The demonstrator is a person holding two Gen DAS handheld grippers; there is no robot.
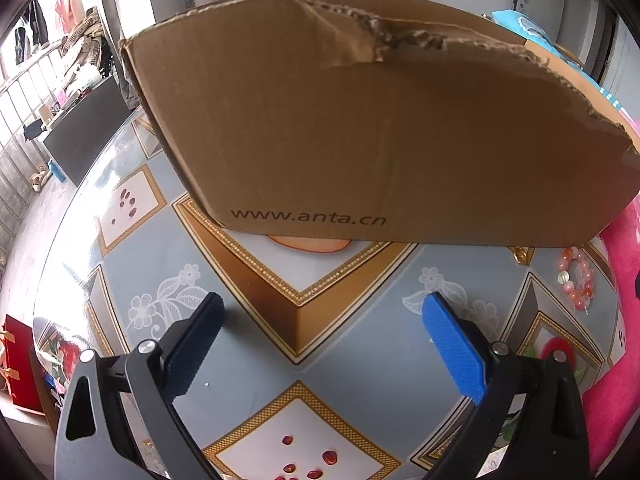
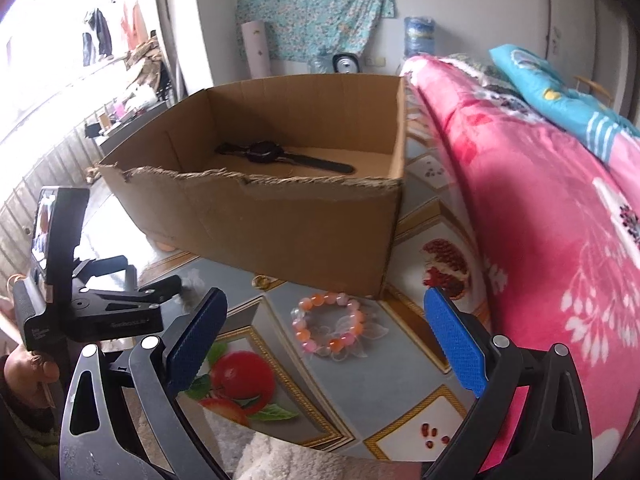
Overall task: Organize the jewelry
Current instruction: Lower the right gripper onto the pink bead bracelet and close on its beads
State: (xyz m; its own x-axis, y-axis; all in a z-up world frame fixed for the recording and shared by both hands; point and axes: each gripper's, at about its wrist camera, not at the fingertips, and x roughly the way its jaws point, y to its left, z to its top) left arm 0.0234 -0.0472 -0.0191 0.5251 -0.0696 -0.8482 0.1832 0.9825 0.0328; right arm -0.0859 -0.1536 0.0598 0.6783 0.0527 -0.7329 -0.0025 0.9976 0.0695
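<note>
1. Now the right gripper (image 2: pixel 324 320) hangs with jaws spread wide, holding nothing; the bead bracelet (image 2: pixel 329 326) lies on the patterned table (image 2: pixel 404 400) between and just ahead of them.
2. Behind it stands the cardboard box (image 2: pixel 280 216), a black watch (image 2: pixel 280 156) inside.
3. Left gripper (image 1: pixel 320 320) likewise gapes empty, the bracelet well off to its right.

This is a lived-in bedroom in a home. A bed with a pink floral blanket (image 2: pixel 540 208) and a blue pillow (image 2: pixel 560 92) runs along the right side of the table (image 2: pixel 400 360), which wears a fruit-printed cover. A patterned cloth (image 2: pixel 316 8) hangs on the wall, and clothes (image 2: pixel 98 36) hang by the bright window above a cluttered shelf.
</note>
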